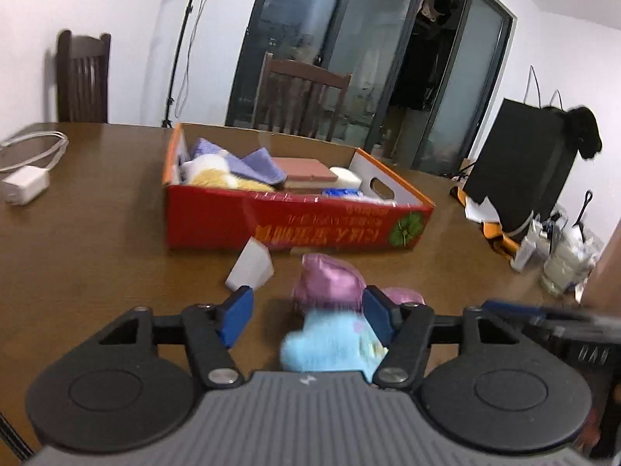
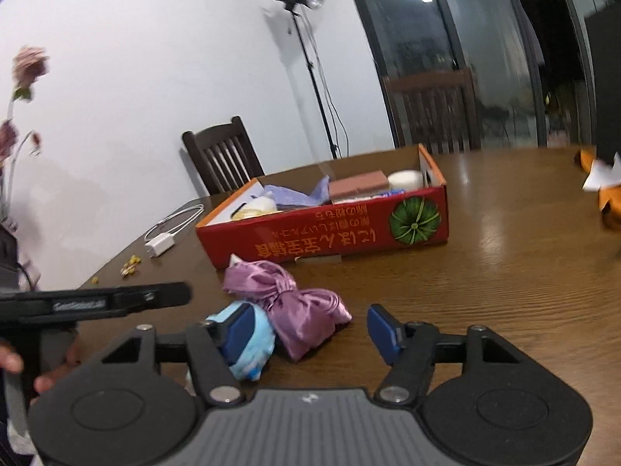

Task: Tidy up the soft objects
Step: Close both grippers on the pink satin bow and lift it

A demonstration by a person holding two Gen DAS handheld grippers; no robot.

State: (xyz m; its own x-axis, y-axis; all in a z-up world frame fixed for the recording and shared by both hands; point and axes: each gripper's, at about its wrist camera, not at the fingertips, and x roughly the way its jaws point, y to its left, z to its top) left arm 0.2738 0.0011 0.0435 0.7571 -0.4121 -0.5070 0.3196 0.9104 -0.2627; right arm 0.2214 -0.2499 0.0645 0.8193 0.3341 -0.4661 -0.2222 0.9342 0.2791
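Left gripper (image 1: 306, 320) half open, blue plush (image 1: 330, 349) between jaws, grip unclear; right gripper (image 2: 310, 332) half open, empty; purple satin bag (image 2: 287, 303) just beyond plush, before red box (image 1: 295, 221) on table (image 2: 504, 283)

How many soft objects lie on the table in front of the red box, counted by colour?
Purple satin pouch: 1
Light blue plush toy: 1
Total: 2
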